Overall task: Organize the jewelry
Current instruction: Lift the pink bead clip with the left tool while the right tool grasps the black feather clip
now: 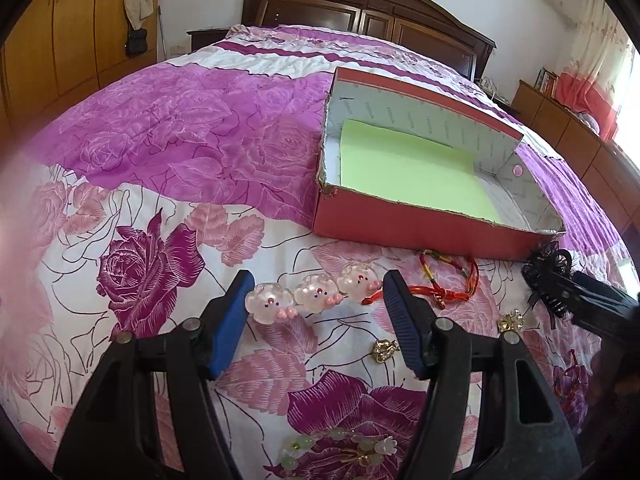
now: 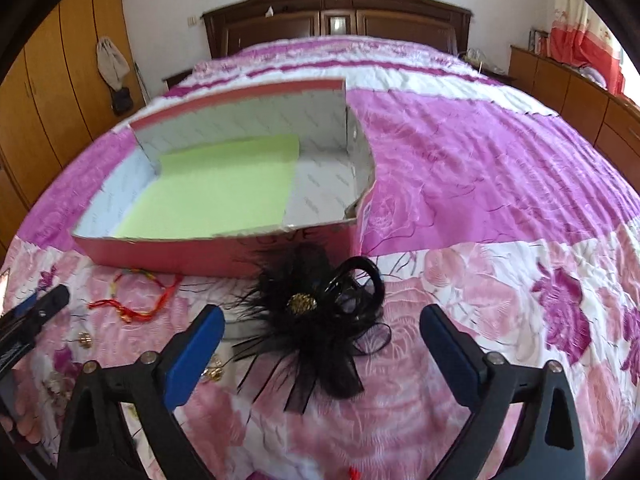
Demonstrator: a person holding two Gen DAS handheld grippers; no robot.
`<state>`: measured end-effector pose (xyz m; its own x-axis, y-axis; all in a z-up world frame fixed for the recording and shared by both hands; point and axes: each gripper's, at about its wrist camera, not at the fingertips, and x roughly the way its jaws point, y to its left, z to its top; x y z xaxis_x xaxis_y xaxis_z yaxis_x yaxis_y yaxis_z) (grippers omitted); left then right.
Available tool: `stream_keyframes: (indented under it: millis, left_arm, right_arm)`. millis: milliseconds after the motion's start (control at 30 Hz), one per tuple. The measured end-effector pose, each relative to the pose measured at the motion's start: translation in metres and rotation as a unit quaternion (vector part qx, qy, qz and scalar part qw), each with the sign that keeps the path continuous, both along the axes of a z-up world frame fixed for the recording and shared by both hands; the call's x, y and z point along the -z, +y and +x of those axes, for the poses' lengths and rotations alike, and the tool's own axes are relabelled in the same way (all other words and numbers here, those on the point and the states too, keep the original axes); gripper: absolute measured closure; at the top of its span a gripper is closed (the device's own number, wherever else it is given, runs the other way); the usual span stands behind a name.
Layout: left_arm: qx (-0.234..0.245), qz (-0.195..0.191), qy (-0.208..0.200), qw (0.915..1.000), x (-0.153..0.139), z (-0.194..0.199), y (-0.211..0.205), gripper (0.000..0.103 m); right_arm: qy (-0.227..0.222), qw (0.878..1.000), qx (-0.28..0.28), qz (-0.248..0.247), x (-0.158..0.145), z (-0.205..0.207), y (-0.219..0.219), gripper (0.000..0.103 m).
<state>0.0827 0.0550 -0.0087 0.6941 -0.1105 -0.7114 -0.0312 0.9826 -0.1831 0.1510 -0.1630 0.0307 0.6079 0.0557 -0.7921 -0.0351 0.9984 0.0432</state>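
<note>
a: since the red box (image 1: 420, 224) is bare inside but for its green liner (image 1: 408, 168), how far along would you say this is?

b: hardly begun, i'd judge. every piece i can see lies on the bedspread (image 1: 200, 128), along the box's near wall: three clear pig charms (image 1: 316, 294), a red cord bracelet (image 1: 444, 284), two small gold pieces (image 1: 386, 348), a pale bead bracelet (image 1: 340, 448) at the lower edge, and the black feather hair clip (image 2: 316, 320) off the box's near right corner.

a: and the claws?

b: the left gripper (image 1: 318, 320) stands spread, its blue pads either side of the pigs but pressing none of them. the right gripper (image 2: 320, 352) is spread wide with the feather clip lying between its fingers, not pinched (no pad touches it that i can see).

a: so all of it is left to do?

b: as far as the views show, yes; each item wants lifting into the box.

a: anything you can't make out?

b: the bead bracelet is cut off by the frame and partly behind the left gripper's arms, so its full loop is a guess. the gold pieces are too small to name. the box's far right end is blurred in the right wrist view, and something red at that view's bottom edge is too cropped to identify.
</note>
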Motion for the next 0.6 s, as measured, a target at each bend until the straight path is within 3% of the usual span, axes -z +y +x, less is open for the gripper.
stream_keyframes:
  millis: [67,167,600]
  left_arm:
    - [0.002,0.002,-0.001,1.0,0.0,0.0,-0.001,0.044]
    - [0.006,0.008,-0.003,1.0,-0.001,-0.001,-0.003,0.044]
    - [0.022,0.03,-0.022,0.9991,-0.018,-0.009,-0.017,0.044]
  right_arm:
    - [0.012,1.0,0.001,-0.001,0.007,0.006,-0.001,0.016]
    - [0.023,1.0,0.001,-0.001,0.016,0.012,-0.003,0.034]
    - [0.012,0.999,-0.006,0.045,0.005,-0.005,-0.011,0.034]
